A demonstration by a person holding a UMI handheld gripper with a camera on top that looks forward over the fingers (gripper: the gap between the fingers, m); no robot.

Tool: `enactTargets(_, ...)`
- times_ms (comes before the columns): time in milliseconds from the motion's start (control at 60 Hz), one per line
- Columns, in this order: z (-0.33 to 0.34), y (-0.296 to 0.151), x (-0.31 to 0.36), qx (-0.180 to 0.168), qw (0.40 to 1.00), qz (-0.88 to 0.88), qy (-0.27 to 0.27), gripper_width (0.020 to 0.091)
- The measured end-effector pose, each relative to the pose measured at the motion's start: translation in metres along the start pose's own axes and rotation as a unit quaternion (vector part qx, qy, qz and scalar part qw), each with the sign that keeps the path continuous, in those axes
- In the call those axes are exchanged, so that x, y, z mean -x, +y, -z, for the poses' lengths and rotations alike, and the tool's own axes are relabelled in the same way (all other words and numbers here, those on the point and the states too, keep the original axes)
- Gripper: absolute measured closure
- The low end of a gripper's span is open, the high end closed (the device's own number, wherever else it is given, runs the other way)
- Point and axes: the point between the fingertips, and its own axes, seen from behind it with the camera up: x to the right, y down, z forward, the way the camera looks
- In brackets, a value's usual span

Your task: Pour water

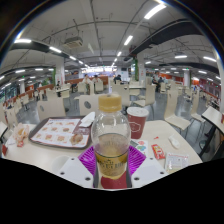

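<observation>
Bottle pinched in the gripper, poised above a table.
The gripper clamps the bottle; the red cup stands just beyond. Tilted off-line, liquid would likely miss its narrow mouth and spill near the tray.

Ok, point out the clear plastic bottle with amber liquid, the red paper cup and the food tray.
Clear plastic bottle with amber liquid (111,143): gripper view, its label band, between the fingers.
Red paper cup (137,121): gripper view, its side wall.
Food tray (58,132): gripper view, its flat surface.
</observation>
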Motion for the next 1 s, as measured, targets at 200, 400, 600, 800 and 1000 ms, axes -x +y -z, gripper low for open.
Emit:
enactTargets(200,-0.013,0.051,-0.01,0.029,1.0,-0.008,0.008,0.0736)
enactTargets(400,-0.011,0.053,-0.01,0.009,1.0,-0.001,0.01,0.0677)
enactTargets(600,0.008,0.064,-0.016,0.077,0.996,-0.015,0.029,0.025)
enactTargets(800,0.089,0.056,-0.005,0.121,0.991,-0.014,0.051,0.0252)
enactTargets(1000,0.194,0.05,0.026,0.159,0.985,-0.005,0.058,0.0252)
